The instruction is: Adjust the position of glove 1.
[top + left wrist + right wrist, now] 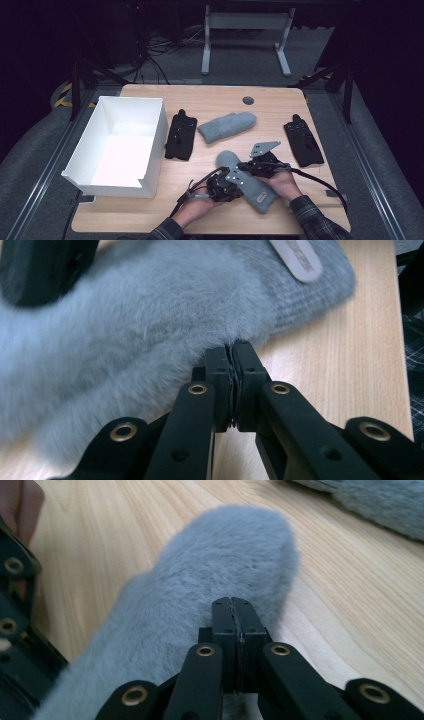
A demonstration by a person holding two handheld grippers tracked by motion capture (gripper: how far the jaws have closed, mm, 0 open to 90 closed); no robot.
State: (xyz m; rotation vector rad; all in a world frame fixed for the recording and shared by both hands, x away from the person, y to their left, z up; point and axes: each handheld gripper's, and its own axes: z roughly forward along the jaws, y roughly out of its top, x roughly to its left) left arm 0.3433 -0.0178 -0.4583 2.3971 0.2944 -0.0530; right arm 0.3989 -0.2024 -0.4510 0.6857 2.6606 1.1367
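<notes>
Black jaws of the left gripper [233, 385] fill the foreground of its own view, pressed fully together with their tips at the fluffy edge of a grey mitten [150, 325]. Whether they pinch a tuft of its pile is hard to tell, since the fur hides the contact. Jaws of the right gripper [234, 630] are likewise closed, tips buried in the same mitten's fur from another side, and any fabric caught between them is hidden too.

From the high view, this grey mitten [247, 180] lies near the front edge of the tabletop [210, 102], right of centre, between the person's two hands. A second grey mitten [227, 126] rests near the middle of the tabletop. One black glove [180, 135] lies beside it, just right of a white open box [150, 175] at the left edge; another black glove [303, 140] lies near the right edge.

Risks, as a judgement: a grip on pile alone could slip, letting the mitten drop or drag across the wood; two grippers pulling apart could stretch it; the trailing cables could snag it.

Hard to make out: the mitten's thumb, the label's wording, and the room beyond the table, which is dark.
</notes>
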